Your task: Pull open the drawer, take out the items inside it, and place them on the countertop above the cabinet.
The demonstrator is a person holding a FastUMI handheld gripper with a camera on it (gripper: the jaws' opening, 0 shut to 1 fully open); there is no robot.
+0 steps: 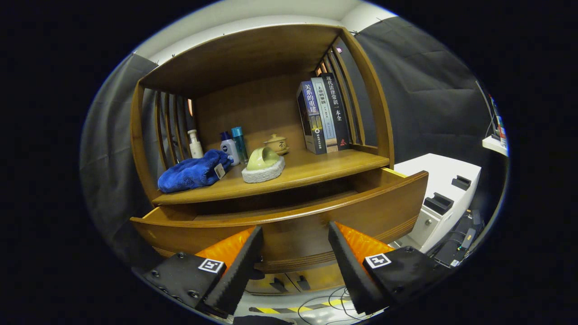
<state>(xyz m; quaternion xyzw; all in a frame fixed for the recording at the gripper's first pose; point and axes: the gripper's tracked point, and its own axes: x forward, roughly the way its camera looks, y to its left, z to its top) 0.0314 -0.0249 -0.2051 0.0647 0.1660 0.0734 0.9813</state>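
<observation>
The wooden cabinet's drawer (pixel 289 219) stands pulled out toward me, its curved front just ahead of my fingers; its inside is hidden behind the front panel. My gripper (pixel 295 232) is open, fingers spread wide in front of the drawer front with nothing between them. On the countertop (pixel 316 169) above the drawer lie a blue cloth (pixel 194 171) at the left and a pale green slipper-shaped item on a white base (pixel 264 164) in the middle.
Behind these stand a white pump bottle (pixel 195 144), a white and blue bottle (pixel 229 146), a teal bottle (pixel 239 142) and a small lidded teapot (pixel 277 143). Three books (pixel 323 117) stand at the right. A white cabinet (pixel 445 194) and cables lie to the right.
</observation>
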